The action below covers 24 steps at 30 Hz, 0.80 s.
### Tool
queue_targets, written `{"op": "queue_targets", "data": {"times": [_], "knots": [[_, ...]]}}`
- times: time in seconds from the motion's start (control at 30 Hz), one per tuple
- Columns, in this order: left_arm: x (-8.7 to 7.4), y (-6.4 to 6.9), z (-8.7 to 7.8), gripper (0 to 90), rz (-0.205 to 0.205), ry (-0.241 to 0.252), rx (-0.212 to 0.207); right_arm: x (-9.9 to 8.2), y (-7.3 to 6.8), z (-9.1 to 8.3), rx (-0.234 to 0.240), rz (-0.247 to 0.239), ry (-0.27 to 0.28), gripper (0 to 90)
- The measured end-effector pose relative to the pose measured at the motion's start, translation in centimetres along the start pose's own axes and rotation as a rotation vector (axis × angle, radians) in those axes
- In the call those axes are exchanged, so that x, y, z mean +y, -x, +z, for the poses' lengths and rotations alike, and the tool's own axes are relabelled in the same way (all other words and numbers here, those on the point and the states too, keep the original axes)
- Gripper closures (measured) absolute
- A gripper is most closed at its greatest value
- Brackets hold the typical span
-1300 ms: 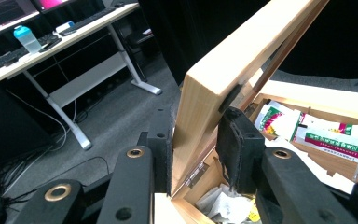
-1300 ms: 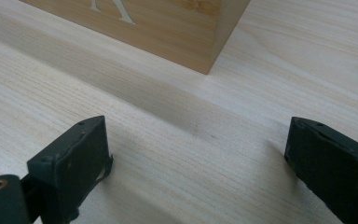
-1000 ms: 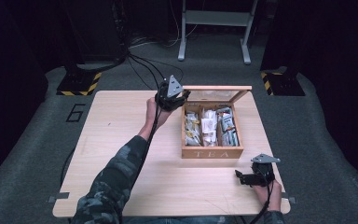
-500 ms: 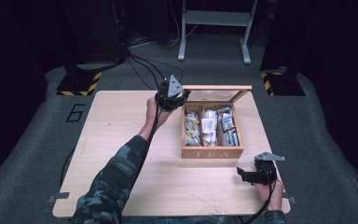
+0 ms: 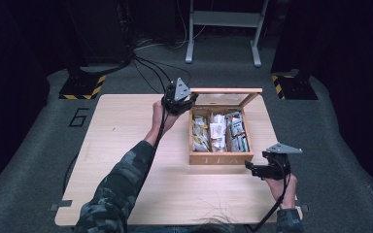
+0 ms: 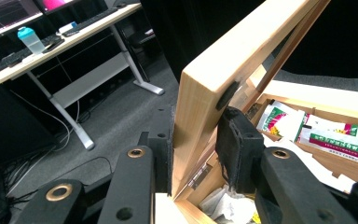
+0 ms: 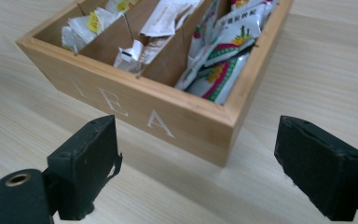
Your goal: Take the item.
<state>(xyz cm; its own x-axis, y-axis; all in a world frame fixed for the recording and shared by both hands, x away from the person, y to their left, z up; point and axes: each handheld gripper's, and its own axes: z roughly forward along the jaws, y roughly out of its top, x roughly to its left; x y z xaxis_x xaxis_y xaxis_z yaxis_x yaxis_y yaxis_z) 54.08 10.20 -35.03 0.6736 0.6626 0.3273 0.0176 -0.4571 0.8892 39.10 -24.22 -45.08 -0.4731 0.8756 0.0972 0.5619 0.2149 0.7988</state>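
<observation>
Here we see a wooden tea box (image 5: 220, 158) standing on the pale worktop (image 5: 126, 126), toward its right half, with the word TEA on the front wall that faces the person. Its lid (image 5: 226, 91) is raised and stands up along the far edge of the box, tilted back a little.

Our left gripper (image 5: 190, 100) is at the lid's left end, and its two pads (image 6: 235, 140) are pressed onto the wooden frame of the lid (image 6: 223, 70), one on each face, so the gripper pinches the lid and holds it open. In the left gripper view the hinge side of the box (image 6: 307, 100) lies just beyond the jaws, with packets inside.

Our right gripper (image 5: 249, 166) hangs above the worktop just off the box's front right corner, apart from it. Its jaws have just been closing a little, yet they stand wide apart with nothing between them; in the right gripper view the corner of the box (image 7: 223, 116) lies ahead of the two black pads (image 7: 91, 158).

Inside, thin dividers split the box into three lengthwise compartments, each filled with tea bags (image 5: 217, 131); white and yellow packets sit left, green and red ones (image 7: 223, 51) right.
</observation>
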Motion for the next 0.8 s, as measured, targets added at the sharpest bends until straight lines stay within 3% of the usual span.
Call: {"op": "queue_targets", "data": {"times": [0.3,0.8], "knots": [[0.0,0.0,0.0,67.5,-0.001,0.000,0.001,2.3,-0.7,0.9,0.029,-0.036,-0.018,12.1],[0.1,0.0,0.0,67.5,-0.001,-0.004,0.003,6.3,-2.7,4.6,0.094,-0.098,-0.077,13.9]]}}
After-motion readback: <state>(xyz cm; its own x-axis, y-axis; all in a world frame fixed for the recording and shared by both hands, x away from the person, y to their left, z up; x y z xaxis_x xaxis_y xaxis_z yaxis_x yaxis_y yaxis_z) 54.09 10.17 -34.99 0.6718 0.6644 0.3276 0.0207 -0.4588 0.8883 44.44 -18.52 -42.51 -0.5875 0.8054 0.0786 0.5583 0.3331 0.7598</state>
